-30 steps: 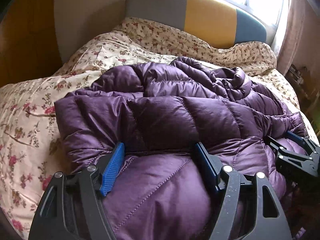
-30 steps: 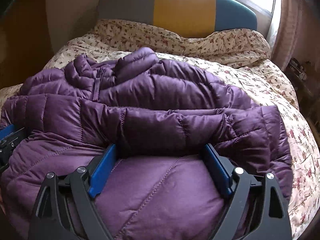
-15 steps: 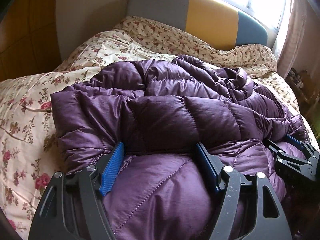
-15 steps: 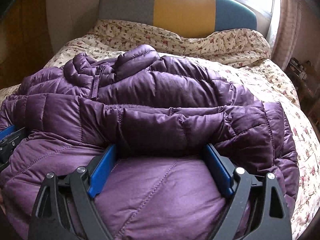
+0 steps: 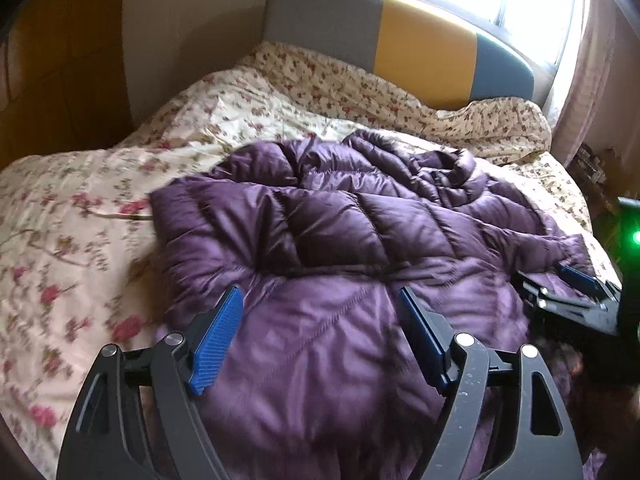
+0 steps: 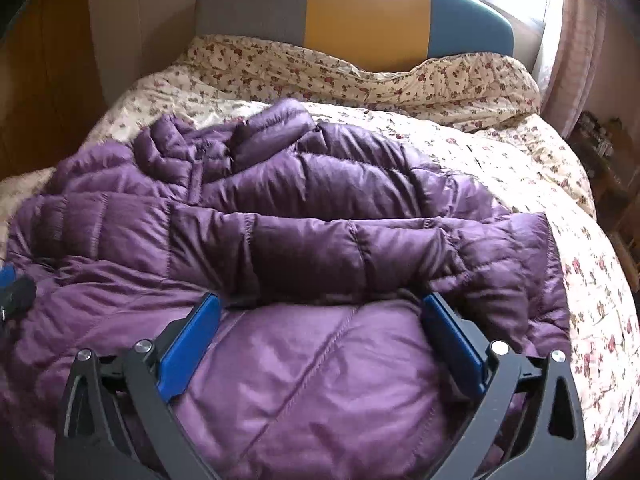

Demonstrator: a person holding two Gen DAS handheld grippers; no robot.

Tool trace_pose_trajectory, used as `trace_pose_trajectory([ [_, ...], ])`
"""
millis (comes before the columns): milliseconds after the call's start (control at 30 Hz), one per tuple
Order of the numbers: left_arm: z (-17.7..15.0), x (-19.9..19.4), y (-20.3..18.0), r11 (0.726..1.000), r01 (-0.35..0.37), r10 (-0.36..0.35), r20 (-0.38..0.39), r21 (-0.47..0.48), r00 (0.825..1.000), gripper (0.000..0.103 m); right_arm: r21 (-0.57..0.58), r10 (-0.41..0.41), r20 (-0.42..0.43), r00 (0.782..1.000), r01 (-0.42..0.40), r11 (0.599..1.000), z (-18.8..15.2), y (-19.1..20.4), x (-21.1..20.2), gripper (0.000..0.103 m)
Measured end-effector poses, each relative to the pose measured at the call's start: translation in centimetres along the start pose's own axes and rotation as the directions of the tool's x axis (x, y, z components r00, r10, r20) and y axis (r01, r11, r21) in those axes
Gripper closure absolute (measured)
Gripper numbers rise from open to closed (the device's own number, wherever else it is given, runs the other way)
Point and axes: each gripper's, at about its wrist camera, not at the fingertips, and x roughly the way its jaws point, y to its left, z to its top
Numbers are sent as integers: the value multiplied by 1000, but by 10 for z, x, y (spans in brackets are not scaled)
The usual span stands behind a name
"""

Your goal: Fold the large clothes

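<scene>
Looking along two hand-held grippers at a purple puffer jacket [image 5: 360, 240] lying across the floral quilt [image 5: 80, 220] of a bed, towards the foot end and well apart from the striped headboard [image 5: 400, 40].

Holding the left gripper [image 5: 320, 294] and the right gripper [image 6: 320, 300] side by side over the jacket's near edge. Having just been opening both pairs of fingers, now showing them spread apart, with padded fabric bulging up between them but not being pinched.

Judging the risks from here:
- Letting go of slippery, air-filled padding, so likely inviting the near panel [image 6: 320, 380] to puff up and slide out of its fold.
- Lifting away with the ribbed blue pads still close to the cloth, so possibly dragging the shiny shell and skewing the edges.
- Working on a soft, rumpled quilt rather than a firm surface, so probably making any crease hold poorly.

Describing the jacket itself:
- Gleaming in deep purple, quilted into fat horizontal tubes.
- Showing a paler, flatter panel with diagonal stitching nearest the cameras.
- Resting a sleeve [image 6: 320, 248] crosswise just beyond that panel.
- Bunching into a crumpled collar [image 6: 272, 128] at the far side.
- Looking bulky and uneven rather than neatly squared.
</scene>
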Motion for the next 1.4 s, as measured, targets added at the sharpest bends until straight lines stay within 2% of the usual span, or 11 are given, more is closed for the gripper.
trace_pose_trajectory([
  [67,-7,-21,-1,1000,0,0,33,4,999,17,8,17,3,1000,-17,1000,-4,-2,-12,2],
  [167,-22,-54,0,1000,-3,1,84,19,996,17,3,22,2,1000,-22,1000,-16,-6,-30,2],
  [333,-46,-92,5,1000,16,-18,112,20,994,17,-21,26,-24,999,-26,999,-46,-11,-54,2],
  [500,-66,-117,11,1000,22,-23,117,4,993,17,-49,9,-66,998,-12,999,-76,-19,-69,2],
  [733,-92,-142,20,1000,20,-20,119,4,993,17,-15,-9,-117,993,8,1000,-108,-49,-87,2],
  [967,-120,-157,30,1000,20,-22,93,19,995,17,0,-33,-144,989,33,999,-138,-82,-117,2],
  [1200,-156,-168,54,1000,28,-28,22,-6,999,17,35,-26,-203,979,34,999,-177,-118,-142,2],
  [1267,-165,-171,63,999,38,-38,4,-25,999,20,55,-7,-220,975,20,998,-191,-129,-151,2],
  [1300,-171,-173,68,998,50,-50,-9,-42,999,26,63,3,-224,975,11,998,-196,-132,-153,2],
  [1400,-189,-179,81,991,92,-96,-42,-98,994,28,88,35,-232,972,-15,996,-214,-142,-167,4],
])
